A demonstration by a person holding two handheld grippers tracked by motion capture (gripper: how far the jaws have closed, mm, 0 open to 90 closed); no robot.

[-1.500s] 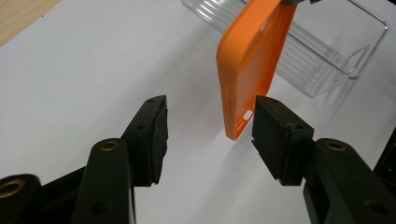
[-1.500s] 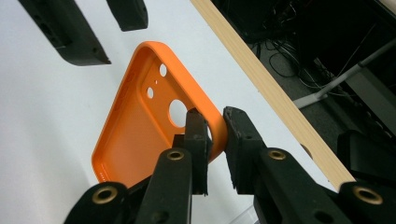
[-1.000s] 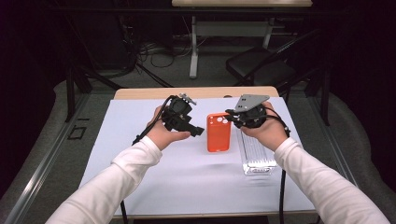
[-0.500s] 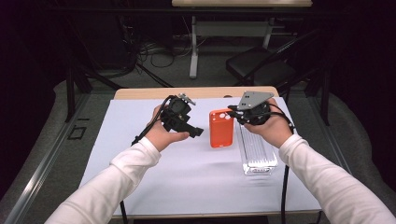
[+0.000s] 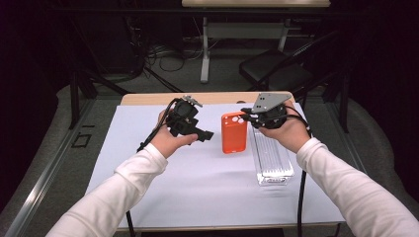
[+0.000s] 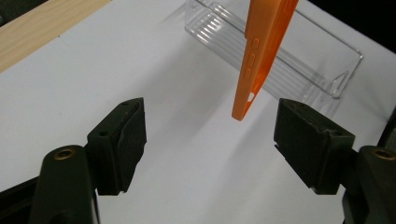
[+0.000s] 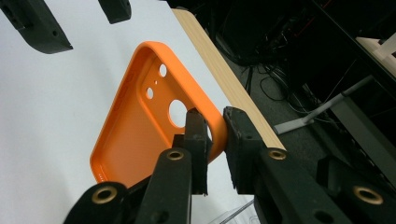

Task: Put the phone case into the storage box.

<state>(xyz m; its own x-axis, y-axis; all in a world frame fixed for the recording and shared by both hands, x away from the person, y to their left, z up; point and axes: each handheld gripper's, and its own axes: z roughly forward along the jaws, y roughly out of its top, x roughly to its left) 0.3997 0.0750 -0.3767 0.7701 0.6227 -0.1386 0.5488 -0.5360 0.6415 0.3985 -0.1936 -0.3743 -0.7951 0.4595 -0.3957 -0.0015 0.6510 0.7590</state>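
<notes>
An orange phone case point(image 5: 233, 133) hangs above the white sheet, camera holes at the top. My right gripper point(image 5: 245, 116) is shut on its upper right corner; in the right gripper view the pads point(image 7: 198, 133) pinch the rim of the case point(image 7: 140, 126) beside the big hole. My left gripper point(image 5: 207, 134) is held just left of the case. Its jaws have just been opening and stand wide point(image 6: 210, 135). The case's lower edge point(image 6: 261, 51) hangs ahead of them, between the two pads, and touches neither.
A clear plastic box point(image 5: 271, 157) lies on the white sheet point(image 5: 197, 182) under the right hand, also seen as the clear box point(image 6: 299, 60) behind the case. The table's wooden far edge point(image 5: 148, 98) shows beyond the sheet. A chair and cables stand behind the table.
The right gripper has carried the orange case slightly up and away. The left hand has stayed in place beside the case.
</notes>
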